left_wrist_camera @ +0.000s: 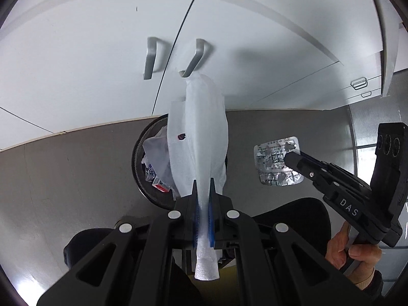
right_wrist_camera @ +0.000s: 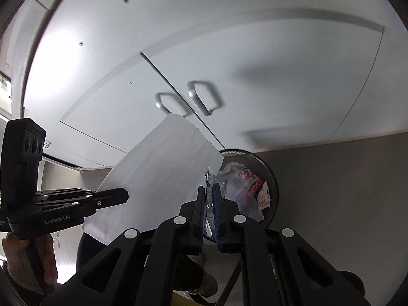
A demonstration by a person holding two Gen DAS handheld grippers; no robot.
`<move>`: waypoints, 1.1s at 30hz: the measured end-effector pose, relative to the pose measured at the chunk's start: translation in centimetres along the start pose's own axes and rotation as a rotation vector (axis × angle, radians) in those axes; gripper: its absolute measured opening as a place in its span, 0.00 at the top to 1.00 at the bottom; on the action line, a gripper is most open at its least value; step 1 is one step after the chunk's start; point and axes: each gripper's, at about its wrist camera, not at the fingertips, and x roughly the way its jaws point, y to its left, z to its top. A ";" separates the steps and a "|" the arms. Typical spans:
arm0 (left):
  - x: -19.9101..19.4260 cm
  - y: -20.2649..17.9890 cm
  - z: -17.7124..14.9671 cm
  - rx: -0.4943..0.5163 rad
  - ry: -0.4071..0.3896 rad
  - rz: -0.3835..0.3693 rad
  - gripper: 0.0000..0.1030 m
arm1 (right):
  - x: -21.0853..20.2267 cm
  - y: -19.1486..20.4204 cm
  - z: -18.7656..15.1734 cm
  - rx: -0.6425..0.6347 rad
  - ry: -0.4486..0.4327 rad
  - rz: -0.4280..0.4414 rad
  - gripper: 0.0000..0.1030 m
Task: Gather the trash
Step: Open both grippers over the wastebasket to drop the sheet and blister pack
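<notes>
We see both tongs angled down: left tongs (left_wrist_camera: 203, 199) grip a white sheet (left_wrist_camera: 201, 137), right tongs (right_wrist_camera: 209, 201) a foil pack (left_wrist_camera: 276, 164), above the bin (left_wrist_camera: 137, 153) at frame center.

We note the foam sheet (left_wrist_camera: 201, 137), white and faintly pebbled, with one small dark red spot. The blister pack (left_wrist_camera: 278, 164) is crinkled silver foil with fine dark print. Both grippers, left gripper (left_wrist_camera: 203, 199) and right gripper (right_wrist_camera: 209, 201), are matt black with blue pads and silver rivets. Cabinet doors (left_wrist_camera: 89, 58) pale white, handles (left_wrist_camera: 150, 58) brushed grey. Floor (left_wrist_camera: 63, 178) grey-beige. Bin (right_wrist_camera: 270, 176) rim dark, holding a red-lettered wrapper (right_wrist_camera: 251, 186)
</notes>
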 end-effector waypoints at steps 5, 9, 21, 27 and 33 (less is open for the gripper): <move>6.2 2.0 0.4 -0.059 0.069 0.021 0.93 | 6.7 -2.7 0.2 0.094 0.096 0.007 0.89; 10.8 3.4 0.9 -0.103 0.142 0.050 0.93 | 11.7 -4.1 0.6 0.144 0.171 -0.005 0.89; 19.2 5.4 1.5 -0.147 0.267 0.125 0.91 | 21.0 -7.7 -1.0 0.234 0.347 -0.032 0.89; 18.9 5.3 1.3 -0.160 0.243 0.157 0.32 | 21.8 -8.8 -1.4 0.248 0.373 -0.117 0.45; 18.9 5.4 1.2 -0.151 0.273 0.175 0.13 | 21.5 -9.0 -1.3 0.260 0.358 -0.142 0.31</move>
